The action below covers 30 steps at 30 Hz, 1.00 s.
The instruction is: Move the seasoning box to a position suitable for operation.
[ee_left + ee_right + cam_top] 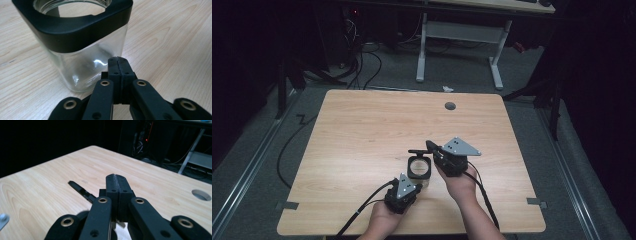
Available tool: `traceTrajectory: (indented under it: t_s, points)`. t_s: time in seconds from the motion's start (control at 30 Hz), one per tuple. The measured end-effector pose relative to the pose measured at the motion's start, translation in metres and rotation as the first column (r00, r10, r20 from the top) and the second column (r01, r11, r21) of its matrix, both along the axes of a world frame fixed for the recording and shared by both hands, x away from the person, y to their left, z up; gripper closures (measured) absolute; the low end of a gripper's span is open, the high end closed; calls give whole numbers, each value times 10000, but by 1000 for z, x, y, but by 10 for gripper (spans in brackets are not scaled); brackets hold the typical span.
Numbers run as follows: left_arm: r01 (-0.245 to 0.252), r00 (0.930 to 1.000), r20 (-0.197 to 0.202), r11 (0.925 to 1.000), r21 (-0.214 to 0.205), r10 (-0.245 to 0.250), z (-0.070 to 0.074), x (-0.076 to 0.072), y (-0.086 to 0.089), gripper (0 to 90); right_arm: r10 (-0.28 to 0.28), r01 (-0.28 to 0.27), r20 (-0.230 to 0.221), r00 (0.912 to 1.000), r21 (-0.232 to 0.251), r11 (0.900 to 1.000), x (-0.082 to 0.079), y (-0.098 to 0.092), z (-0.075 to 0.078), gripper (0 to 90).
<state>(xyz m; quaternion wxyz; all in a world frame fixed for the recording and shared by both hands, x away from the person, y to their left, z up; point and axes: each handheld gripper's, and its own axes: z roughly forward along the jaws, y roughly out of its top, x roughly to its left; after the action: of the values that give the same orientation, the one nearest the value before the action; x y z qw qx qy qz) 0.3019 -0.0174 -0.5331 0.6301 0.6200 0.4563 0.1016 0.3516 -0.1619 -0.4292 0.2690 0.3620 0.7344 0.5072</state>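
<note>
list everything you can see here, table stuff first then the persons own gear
jar: 1, clear glass with a black square collar, open top, upright on the table near its front middle, just ahead of the left gripper
lid: 1, black, flat, held out over the table just behind the jar
table: 1, light wood, with a round grey hole near its far edge
white desk frame: 1, on the floor beyond the table
cables: several, black, on the floor at far left
left gripper: 1, black, jaws shut, nothing between them, close to the jar's side
right gripper: 1, black, jaws shut on the lid
hands: 2, at the near edge
</note>
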Motion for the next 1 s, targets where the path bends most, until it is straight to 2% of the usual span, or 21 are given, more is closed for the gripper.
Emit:
traceTrajectory:
  t_s: [0.37, 0.63, 0.9, 0.93, 1.0]
  points:
    - [61, 10000, 8, 10000, 75, -61, 0, 0, -1, 900, 143, -172, -913, 9957, -314, 9994, -18, -3, -45, 900]
    - [-23, 10000, -34, 9999, -136, 23, 7, 0, 7, 900, 103, -119, -616, 9981, -265, 9996, -18, -8, -36, 899]
    - [-127, 9998, -178, 9999, -65, 125, 11, -3, 25, 870, -320, 311, -691, 9971, -147, 9994, -14, -26, -36, 898]
    - [-117, 9998, -138, 9999, 44, 117, 11, -3, 28, 864, -361, 353, -722, 9967, -131, 9993, -13, -28, -37, 898]
    - [-186, 9997, -187, 9998, -19, 186, 10, -3, 34, 841, -510, 504, -747, 9959, -97, 9987, -12, -34, -38, 897]
